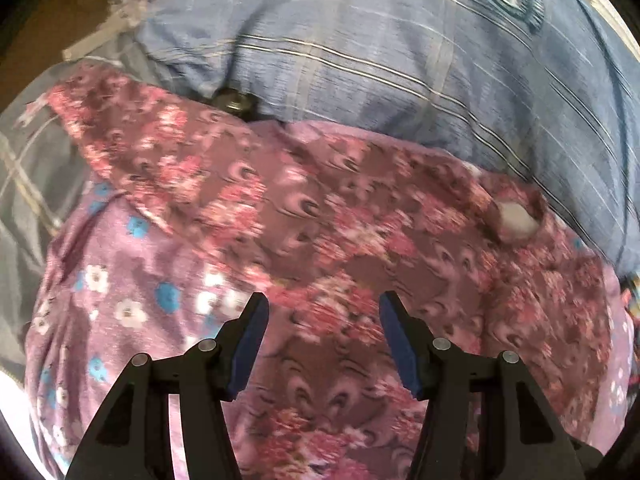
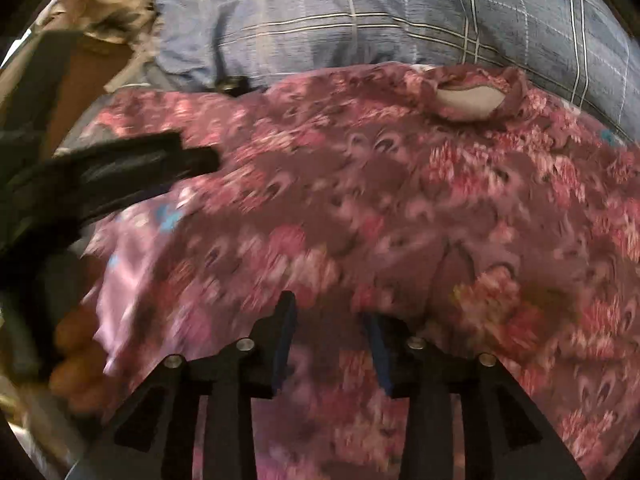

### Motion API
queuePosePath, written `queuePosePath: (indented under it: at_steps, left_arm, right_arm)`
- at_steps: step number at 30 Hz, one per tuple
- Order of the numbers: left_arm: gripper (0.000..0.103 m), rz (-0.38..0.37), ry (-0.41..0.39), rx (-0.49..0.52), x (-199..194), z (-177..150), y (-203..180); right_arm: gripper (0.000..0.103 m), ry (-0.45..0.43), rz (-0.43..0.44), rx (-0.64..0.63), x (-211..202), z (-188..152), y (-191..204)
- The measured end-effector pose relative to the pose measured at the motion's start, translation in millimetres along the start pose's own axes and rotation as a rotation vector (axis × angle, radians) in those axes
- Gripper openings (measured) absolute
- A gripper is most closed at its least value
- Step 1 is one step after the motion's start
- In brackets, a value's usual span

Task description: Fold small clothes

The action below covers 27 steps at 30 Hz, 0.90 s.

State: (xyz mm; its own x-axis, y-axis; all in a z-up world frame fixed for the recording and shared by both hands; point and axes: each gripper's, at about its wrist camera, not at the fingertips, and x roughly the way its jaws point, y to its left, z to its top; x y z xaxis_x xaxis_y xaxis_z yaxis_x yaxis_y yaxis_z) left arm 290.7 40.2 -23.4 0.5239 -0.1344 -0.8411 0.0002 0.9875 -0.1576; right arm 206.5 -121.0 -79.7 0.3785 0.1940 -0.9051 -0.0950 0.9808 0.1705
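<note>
The left tongs [image 1: 322,312] stood released, their blue-padded fingers [image 1: 248,344] spread wide with nothing between them, poised over the floral garment [image 1: 320,216]. The right tongs [image 2: 330,316] were also released, fingers parted over the same cloth; whether their tips touched the fabric could not be told through the blur. In the right wrist view the left tongs [image 2: 200,162] reached in from the left edge, their dark tips over the garment's left part.

The garment, maroon with pink blossoms, lay spread across the bed under both tongs, its neck opening [image 1: 516,220] showing a pale inner lining at the far right side. One sleeve [image 1: 132,136] stretched up and to the left. Beneath it lay a lilac cloth with white and blue flowers [image 1: 120,280], peeking out on the left side.

Beyond the garment rested a blue plaid pillow [image 1: 400,40], touching its far edge. A grey checked bedsheet [image 1: 36,184] showed to the left. A small dark round object [image 1: 234,102] sat where pillow and garment met.
</note>
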Motion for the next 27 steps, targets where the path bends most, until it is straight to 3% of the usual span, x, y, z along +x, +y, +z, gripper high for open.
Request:
queuePosePath:
  at_steps: [3,5,8,10,13,18,20,21,22,25,27]
  left_arm:
    - [0.058,-0.069,0.043,0.059,5,-4,-16]
    - [0.058,-0.122,0.069,0.111,9,-8,-29]
    - [0.058,-0.26,0.11,0.21,7,-17,-52]
    - [0.058,-0.288,0.095,0.315,-1,-25,-70]
    - [0.064,-0.194,-0.009,0.517,-16,-45,-102]
    - [0.064,-0.067,-0.086,0.746,-17,-85,-157]
    - [0.066,0.056,-0.166,0.806,-10,-101,-182]
    - [0.063,0.118,-0.194,0.806,-5,-103,-190]
    - [0.053,0.204,-0.212,0.764,4,-99,-195]
    - [0.025,0.25,-0.136,0.546,19,-67,-174]
    - [0.024,0.284,-0.083,0.349,25,-38,-137]
  right_arm:
    - [0.04,-0.026,0.042,0.024,-28,-23,-15]
    - [0.045,-0.057,0.023,0.06,-49,-36,-34]
    - [0.046,-0.104,-0.022,0.155,-72,-52,-73]
    - [0.048,-0.124,-0.047,0.237,-83,-61,-102]
    - [0.048,-0.142,-0.021,0.368,-91,-69,-136]
    - [0.048,-0.146,0.029,0.479,-90,-82,-167]
    - [0.048,-0.139,0.047,0.493,-89,-86,-173]
    - [0.048,-0.138,0.052,0.493,-89,-86,-174]
    - [0.047,-0.137,0.053,0.488,-90,-86,-174]
    - [0.047,-0.138,0.051,0.474,-94,-87,-177]
    - [0.048,-0.147,0.056,0.469,-98,-89,-179]
